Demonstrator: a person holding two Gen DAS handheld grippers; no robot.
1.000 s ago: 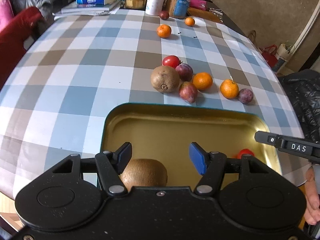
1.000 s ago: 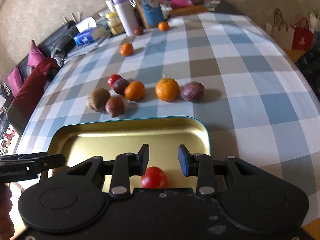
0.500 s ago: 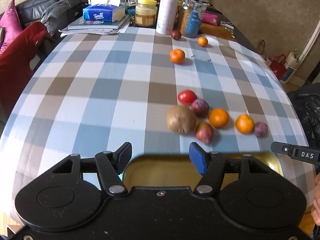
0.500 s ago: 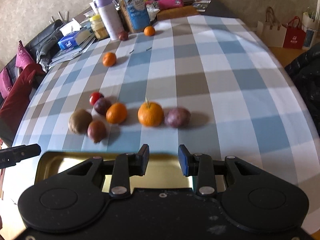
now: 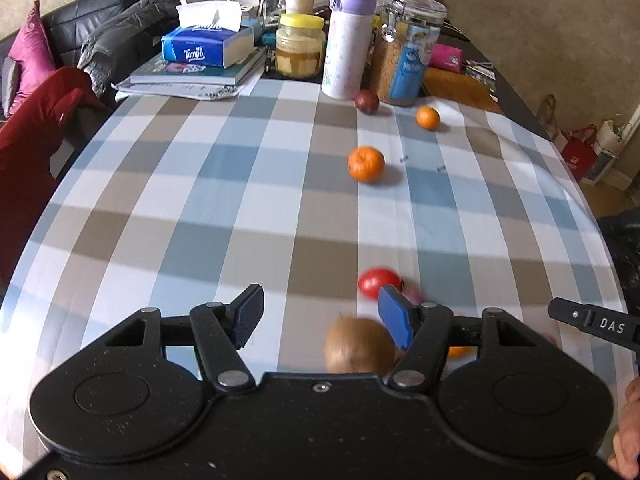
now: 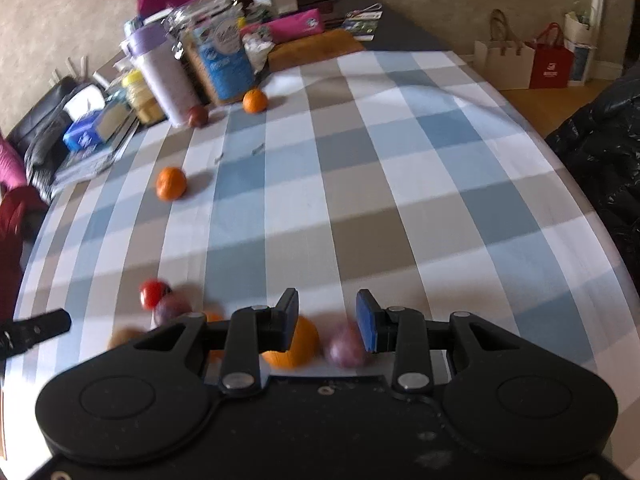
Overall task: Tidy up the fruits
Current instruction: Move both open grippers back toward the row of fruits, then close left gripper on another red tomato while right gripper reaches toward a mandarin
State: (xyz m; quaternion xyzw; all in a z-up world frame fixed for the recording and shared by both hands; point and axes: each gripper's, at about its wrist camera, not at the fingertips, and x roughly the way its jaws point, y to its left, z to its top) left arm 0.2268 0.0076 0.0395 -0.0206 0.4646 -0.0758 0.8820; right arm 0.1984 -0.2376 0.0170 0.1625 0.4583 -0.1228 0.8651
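Observation:
My left gripper [image 5: 320,316] is open and empty above the checked tablecloth. A brown kiwi [image 5: 358,346] lies just under its right finger, with a red tomato [image 5: 378,282] beyond. My right gripper [image 6: 327,318] is open and empty over an orange [image 6: 296,346] and a purple plum [image 6: 346,346]. To its left lie a tomato [image 6: 152,293], another plum [image 6: 170,309] and the kiwi [image 6: 122,336]. Farther off lie an orange [image 5: 366,163], a smaller orange [image 5: 428,117] and a dark plum [image 5: 367,101]. The tray is out of view.
At the table's far end stand a purple-capped bottle [image 5: 349,40], a yellow-lidded jar [image 5: 300,46], a clear canister [image 5: 408,48], a tissue box [image 5: 208,46] on books. A red chair [image 5: 36,128] is at the left; bags [image 6: 548,62] stand on the floor at the right.
Both grippers have lifted and moved forward off the gold tray. The tray with its kiwi and tomato has dropped out of view; the fruit cluster now sits right under the fingers.

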